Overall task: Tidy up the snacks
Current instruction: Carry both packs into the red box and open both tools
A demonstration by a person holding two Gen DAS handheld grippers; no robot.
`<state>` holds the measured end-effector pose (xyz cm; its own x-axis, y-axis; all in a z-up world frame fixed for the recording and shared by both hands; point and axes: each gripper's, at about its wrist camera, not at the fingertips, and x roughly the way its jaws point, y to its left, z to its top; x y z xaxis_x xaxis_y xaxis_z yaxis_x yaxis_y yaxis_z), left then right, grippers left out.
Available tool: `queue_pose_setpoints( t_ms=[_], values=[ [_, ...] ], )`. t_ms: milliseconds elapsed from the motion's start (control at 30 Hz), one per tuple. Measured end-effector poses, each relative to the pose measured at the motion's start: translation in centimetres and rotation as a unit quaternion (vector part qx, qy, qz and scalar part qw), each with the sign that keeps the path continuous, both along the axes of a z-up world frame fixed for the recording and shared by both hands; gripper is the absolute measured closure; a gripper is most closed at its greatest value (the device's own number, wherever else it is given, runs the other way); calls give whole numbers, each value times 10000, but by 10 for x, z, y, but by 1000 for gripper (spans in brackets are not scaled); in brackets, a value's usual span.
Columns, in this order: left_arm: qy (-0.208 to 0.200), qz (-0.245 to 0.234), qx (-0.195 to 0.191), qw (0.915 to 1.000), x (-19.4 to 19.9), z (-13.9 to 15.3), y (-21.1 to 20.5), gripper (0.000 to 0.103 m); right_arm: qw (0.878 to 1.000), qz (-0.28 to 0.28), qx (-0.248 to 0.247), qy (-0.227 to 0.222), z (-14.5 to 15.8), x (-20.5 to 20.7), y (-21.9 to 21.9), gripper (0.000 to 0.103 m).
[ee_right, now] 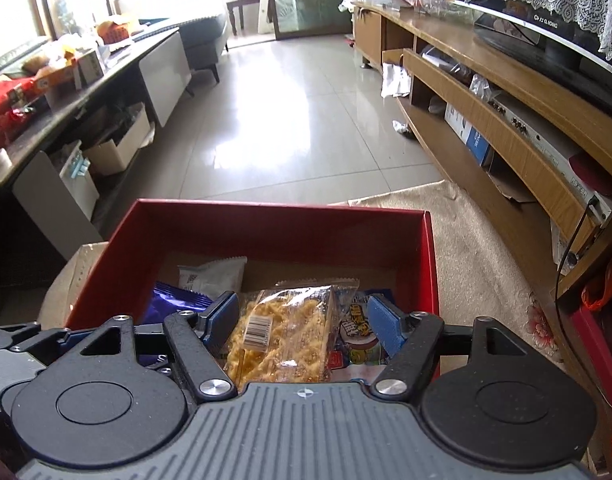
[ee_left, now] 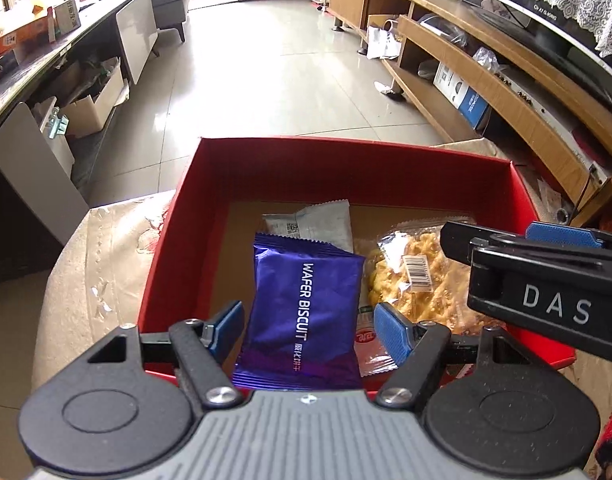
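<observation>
A red box (ee_left: 345,148) stands on a beige cloth and holds several snack packets. A purple wafer biscuit packet (ee_left: 306,312) lies in it between the blue pads of my left gripper (ee_left: 309,326), which is open and not pressing on it. Behind the purple packet lies a white packet (ee_left: 317,224). A clear packet of yellow snacks (ee_right: 282,336) lies between the pads of my right gripper (ee_right: 302,324), also open. A colourful packet (ee_right: 357,336) sits under its right pad. In the left wrist view the right gripper's body (ee_left: 545,280) hangs over the box's right side.
The beige flowered cloth (ee_left: 106,280) spreads around the box. Tiled floor (ee_right: 286,120) lies beyond. A wooden TV cabinet (ee_right: 505,120) runs along the right, and a dark cluttered table (ee_right: 46,100) with cardboard boxes under it runs along the left.
</observation>
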<state>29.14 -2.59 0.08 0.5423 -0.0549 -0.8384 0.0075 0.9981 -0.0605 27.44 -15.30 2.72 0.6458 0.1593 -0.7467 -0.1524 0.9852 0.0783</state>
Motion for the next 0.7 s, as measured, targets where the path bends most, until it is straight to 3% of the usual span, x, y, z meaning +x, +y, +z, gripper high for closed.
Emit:
queue_pose_setpoints(
  t_ms=[700],
  values=[
    [53,39,-11,10000,-11,1,2,34,10000,44,9,-20,6,-17,-1,24]
  ],
)
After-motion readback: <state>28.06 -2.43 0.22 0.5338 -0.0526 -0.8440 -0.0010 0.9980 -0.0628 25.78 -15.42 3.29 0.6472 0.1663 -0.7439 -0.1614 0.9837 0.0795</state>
